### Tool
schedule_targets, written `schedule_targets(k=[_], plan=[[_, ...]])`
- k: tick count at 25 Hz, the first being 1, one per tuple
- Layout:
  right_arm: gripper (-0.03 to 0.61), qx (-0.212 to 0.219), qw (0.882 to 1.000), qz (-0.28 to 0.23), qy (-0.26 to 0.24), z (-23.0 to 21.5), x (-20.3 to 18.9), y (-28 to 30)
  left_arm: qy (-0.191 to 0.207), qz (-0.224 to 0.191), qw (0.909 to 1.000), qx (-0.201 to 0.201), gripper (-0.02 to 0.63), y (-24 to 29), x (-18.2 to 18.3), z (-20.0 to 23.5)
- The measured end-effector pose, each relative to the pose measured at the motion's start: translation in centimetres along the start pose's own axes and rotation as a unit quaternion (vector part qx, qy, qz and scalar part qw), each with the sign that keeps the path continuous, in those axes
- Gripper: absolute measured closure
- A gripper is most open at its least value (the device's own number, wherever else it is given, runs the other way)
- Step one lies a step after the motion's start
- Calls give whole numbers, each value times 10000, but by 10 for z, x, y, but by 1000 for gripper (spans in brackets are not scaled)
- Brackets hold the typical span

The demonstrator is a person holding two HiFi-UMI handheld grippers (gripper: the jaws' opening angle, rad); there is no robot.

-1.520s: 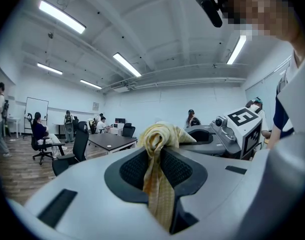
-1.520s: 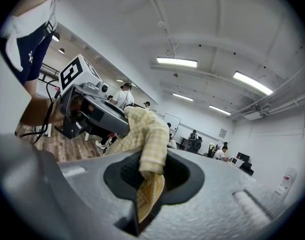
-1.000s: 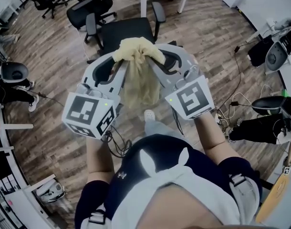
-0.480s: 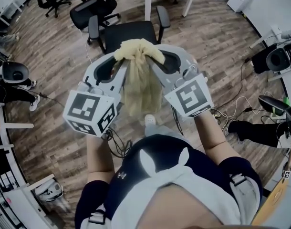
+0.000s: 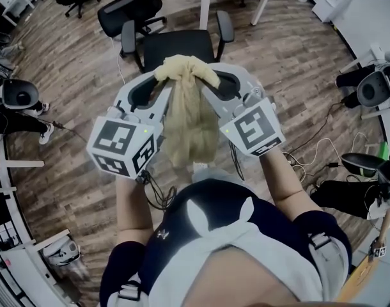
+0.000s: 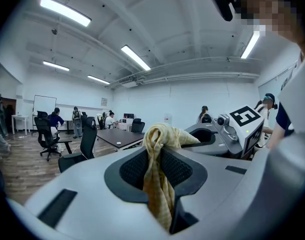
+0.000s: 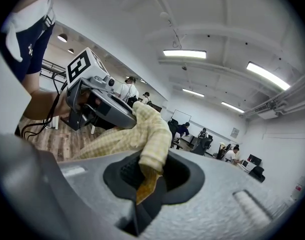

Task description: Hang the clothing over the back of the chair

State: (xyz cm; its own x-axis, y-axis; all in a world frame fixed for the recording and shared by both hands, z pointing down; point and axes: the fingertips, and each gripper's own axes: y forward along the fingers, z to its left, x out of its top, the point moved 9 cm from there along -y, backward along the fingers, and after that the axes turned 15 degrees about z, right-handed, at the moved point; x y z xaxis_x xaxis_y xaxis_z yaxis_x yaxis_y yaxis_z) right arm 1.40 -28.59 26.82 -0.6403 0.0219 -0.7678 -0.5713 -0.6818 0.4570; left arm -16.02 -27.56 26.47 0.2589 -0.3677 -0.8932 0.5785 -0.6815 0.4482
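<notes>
A pale yellow checked piece of clothing [image 5: 188,120] hangs bunched between my two grippers, its tail dropping toward my legs. My left gripper [image 5: 162,87] is shut on its upper left part, and the cloth [image 6: 157,184] runs down between the jaws. My right gripper [image 5: 211,82] is shut on the upper right part, where a fold [image 7: 145,134] drapes over the jaws. Both grippers are held side by side in the air, tips nearly meeting. The black office chair [image 5: 176,43] with two armrests stands on the floor just beyond them.
More black office chairs [image 5: 128,11] and a white-legged table [image 5: 204,8] stand behind the chair. Cables [image 5: 323,146] trail on the wooden floor at right. Round dark devices [image 5: 19,93] lie at left and right [image 5: 374,85]. People sit at distant desks [image 6: 112,136].
Both grippers keep their hold on the clothing. The hanging tail has swung a little, and the chair and table behind it now show slightly nearer in the head view.
</notes>
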Motion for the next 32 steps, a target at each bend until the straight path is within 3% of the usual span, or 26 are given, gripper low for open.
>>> schedule_targets(k=[8, 15, 25, 32], plan=[[517, 405, 9989, 108, -196, 13, -27, 23, -140, 257, 9995, 81, 529, 18, -32, 5], [512, 751, 9965, 326, -162, -24, -30, 62, -254, 549, 9981, 78, 529, 54, -17, 39], [489, 1308, 9885, 759, -90, -39, -43, 89, -205, 983, 9949, 37, 529, 79, -24, 54], [475, 1457, 9838, 1037, -156, -46, -52, 104, 101, 1453, 9893, 22, 529, 96, -20, 59]])
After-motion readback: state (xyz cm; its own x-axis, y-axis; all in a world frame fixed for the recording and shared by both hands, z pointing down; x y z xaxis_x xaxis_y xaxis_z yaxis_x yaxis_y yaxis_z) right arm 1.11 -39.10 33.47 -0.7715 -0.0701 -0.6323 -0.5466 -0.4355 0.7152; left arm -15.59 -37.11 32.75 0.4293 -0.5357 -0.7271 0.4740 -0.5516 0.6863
